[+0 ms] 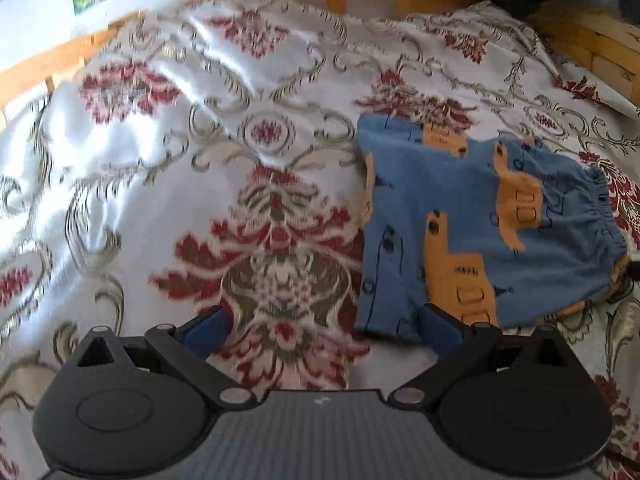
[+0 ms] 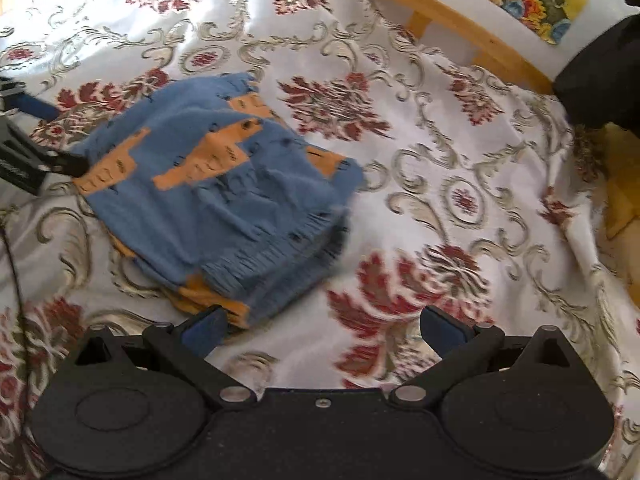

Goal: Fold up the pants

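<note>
The pants (image 1: 480,232) are lying folded into a compact bundle on the bed, on a white bedspread (image 1: 160,140) with red floral and grey scroll patterns. The fabric is blue with orange vehicle prints.

Left hand-held gripper (image 1: 320,326): jaws are standing wide apart, holding nothing. The pants are sitting ahead and to its right, the near edge just beyond the right blue pad (image 1: 440,326); whether pad and cloth are touching cannot be told. The elastic waistband is facing away to the right.

Right hand-held gripper (image 2: 320,326): jaws are also standing wide apart, empty. The pants (image 2: 208,184) are lying ahead and to its left, the gathered waistband nearest; the left pad (image 2: 202,328) is sitting just at the bundle's near corner. Only bedspread (image 2: 460,160) is showing between the fingers.

In the right wrist view, the left hand-held gripper (image 2: 24,140) is appearing at the far left edge, beside the pants. A wooden bed frame (image 2: 448,20) is running along the far side.
</note>
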The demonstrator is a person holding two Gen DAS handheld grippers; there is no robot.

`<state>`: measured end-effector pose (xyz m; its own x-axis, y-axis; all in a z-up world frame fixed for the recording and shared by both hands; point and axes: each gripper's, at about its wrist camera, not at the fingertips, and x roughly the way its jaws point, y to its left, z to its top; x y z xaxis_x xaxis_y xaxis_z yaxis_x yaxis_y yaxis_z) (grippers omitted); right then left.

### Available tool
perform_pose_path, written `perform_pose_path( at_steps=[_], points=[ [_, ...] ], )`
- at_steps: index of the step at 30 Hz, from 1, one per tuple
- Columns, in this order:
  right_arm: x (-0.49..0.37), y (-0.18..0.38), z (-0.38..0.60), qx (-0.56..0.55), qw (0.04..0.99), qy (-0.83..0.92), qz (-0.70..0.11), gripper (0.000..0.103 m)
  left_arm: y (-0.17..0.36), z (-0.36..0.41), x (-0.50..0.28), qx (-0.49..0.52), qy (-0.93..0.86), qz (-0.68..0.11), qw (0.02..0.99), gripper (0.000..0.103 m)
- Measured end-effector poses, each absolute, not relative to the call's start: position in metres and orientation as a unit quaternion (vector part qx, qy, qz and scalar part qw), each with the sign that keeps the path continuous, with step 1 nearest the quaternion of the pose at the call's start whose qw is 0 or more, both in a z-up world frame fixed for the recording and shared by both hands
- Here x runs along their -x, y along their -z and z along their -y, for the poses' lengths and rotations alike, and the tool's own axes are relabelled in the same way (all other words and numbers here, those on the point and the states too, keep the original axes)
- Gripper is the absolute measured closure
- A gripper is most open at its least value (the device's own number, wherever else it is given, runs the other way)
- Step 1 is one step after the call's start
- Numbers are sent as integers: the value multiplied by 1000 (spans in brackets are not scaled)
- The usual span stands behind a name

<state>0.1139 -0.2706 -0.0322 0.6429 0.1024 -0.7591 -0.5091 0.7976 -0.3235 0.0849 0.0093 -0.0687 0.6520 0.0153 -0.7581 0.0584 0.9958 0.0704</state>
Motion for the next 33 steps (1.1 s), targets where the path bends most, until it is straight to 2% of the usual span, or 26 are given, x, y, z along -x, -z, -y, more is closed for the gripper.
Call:
perform_pose_path(
  at_steps=[6,15,23,33],
  points=[
    [-121,17,294,175,895,-181,-369,1,63,-4,-87,-76,1,-464,883,0],
    [-134,7,312,-13,889,-247,-384,1,49,-9,-83,-26,19,-485,874,0],
    [-142,21,311,-45,906,-204,-367,1,45,-5,-92,-24,43,-485,873,0],
    [-206,38,299,-90,903,-264,-327,1,47,-6,-112,9,75,-461,884,0]
  ],
)
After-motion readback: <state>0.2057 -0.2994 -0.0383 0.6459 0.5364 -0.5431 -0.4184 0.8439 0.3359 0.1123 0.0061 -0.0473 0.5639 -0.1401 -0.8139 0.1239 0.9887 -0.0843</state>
